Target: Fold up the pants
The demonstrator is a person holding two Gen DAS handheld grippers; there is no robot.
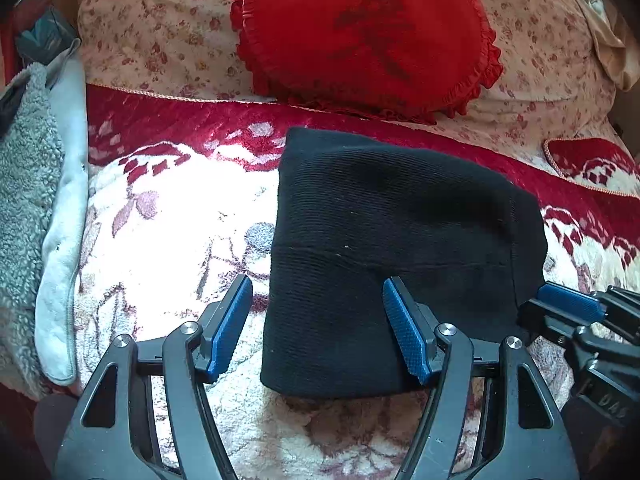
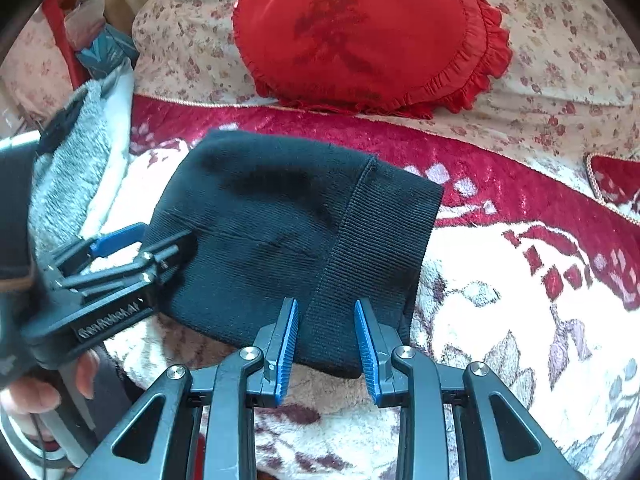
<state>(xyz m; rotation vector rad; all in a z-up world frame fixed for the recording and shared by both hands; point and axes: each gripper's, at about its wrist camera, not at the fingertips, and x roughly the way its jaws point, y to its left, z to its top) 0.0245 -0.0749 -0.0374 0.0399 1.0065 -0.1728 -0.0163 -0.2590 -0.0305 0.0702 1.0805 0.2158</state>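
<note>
The black knit pants (image 1: 400, 240) lie folded into a compact block on the floral blanket; they also show in the right wrist view (image 2: 288, 232), ribbed waistband (image 2: 372, 256) on the right. My left gripper (image 1: 318, 320) is open, its jaws wide apart over the block's near left edge, holding nothing. My right gripper (image 2: 326, 344) is open, its jaws apart over the near edge of the waistband, empty. The right gripper's fingers (image 1: 568, 304) show at the block's right side in the left wrist view. The left gripper (image 2: 132, 248) shows at the block's left in the right wrist view.
A red heart-shaped pillow (image 1: 368, 32) rests on a floral pillow (image 1: 160, 28) behind the pants. A grey fleece garment (image 1: 28, 200) with a white lining lies at the left. The red-and-cream blanket (image 1: 172, 216) covers the bed around the pants.
</note>
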